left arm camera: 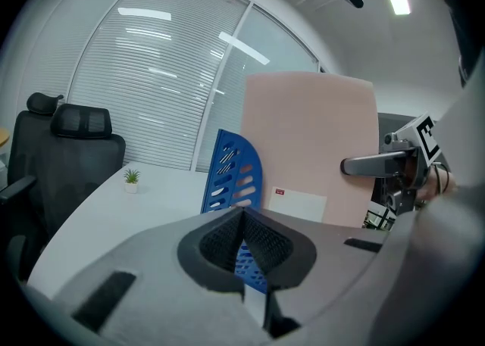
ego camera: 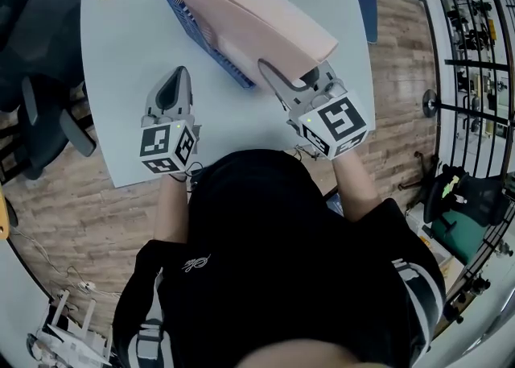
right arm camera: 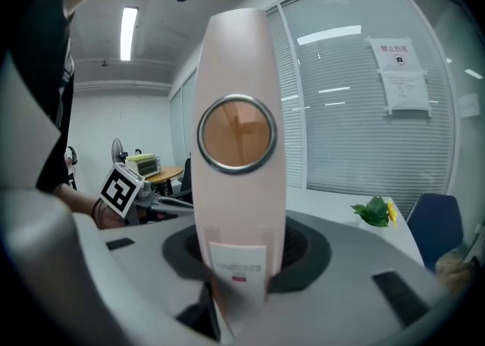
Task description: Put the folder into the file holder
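Your right tool (ego camera: pixel 283 78) is clamped on the pink folder (ego camera: pixel 249 16). In the right gripper view the pads press on both sides of the spine just below its metal-ringed finger hole, with the white label sitting right between the jaws of the right tool (right arm camera: pixel 239 261). From there the folder stretches forward and to the left of that tool, tilted, over the blue file holder (ego camera: pixel 201 32) on the pale counter (ego camera: pixel 129 52). The holder is mostly covered in the head view, so you can't tell whether the folder's far end touches it.

Your left tool (ego camera: pixel 177 80) is down at the near part of the counter, well to the left of the right one. Its jaws are closed together with nothing between them (the left gripper view shows the pads meeting at the tips of the left tool (left arm camera: pixel 242 219)). Ahead of it and a little to its right stands the file holder (left arm camera: pixel 231 178), with the folder (left arm camera: pixel 318 140) upright just behind it. A small potted plant (left arm camera: pixel 132 178) sits farther off to the left of this tool.
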`<act>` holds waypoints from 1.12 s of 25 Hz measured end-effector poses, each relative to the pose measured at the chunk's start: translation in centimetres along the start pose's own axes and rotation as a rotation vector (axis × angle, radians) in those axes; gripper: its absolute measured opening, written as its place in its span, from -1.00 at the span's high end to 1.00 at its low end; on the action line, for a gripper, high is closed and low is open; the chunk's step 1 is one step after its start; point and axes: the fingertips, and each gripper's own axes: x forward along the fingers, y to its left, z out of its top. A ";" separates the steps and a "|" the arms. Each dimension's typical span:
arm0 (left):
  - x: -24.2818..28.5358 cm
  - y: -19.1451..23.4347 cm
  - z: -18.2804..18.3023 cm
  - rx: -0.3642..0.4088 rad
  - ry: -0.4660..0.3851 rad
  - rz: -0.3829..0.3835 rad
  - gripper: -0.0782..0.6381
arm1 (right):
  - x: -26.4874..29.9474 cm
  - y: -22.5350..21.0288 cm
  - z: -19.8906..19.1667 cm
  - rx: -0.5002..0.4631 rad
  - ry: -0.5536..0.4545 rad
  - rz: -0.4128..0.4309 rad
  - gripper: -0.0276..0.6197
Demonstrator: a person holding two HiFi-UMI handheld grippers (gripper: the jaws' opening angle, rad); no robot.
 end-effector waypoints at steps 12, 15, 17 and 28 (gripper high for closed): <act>0.0 -0.9 -0.1 0.013 0.002 0.009 0.79 | -0.1 -1.1 1.0 -0.004 -0.208 -0.041 0.49; -0.2 -0.9 -0.1 0.017 0.003 0.012 0.79 | 0.2 -1.0 1.0 -0.004 -0.237 -0.039 0.49; -0.1 -0.7 -0.3 0.016 0.002 0.015 0.79 | 0.5 -1.0 0.9 -0.012 -0.255 -0.039 0.50; 0.0 -0.5 -0.1 0.015 -0.001 0.033 0.79 | 1.6 -1.4 0.2 0.004 -0.265 -0.035 0.50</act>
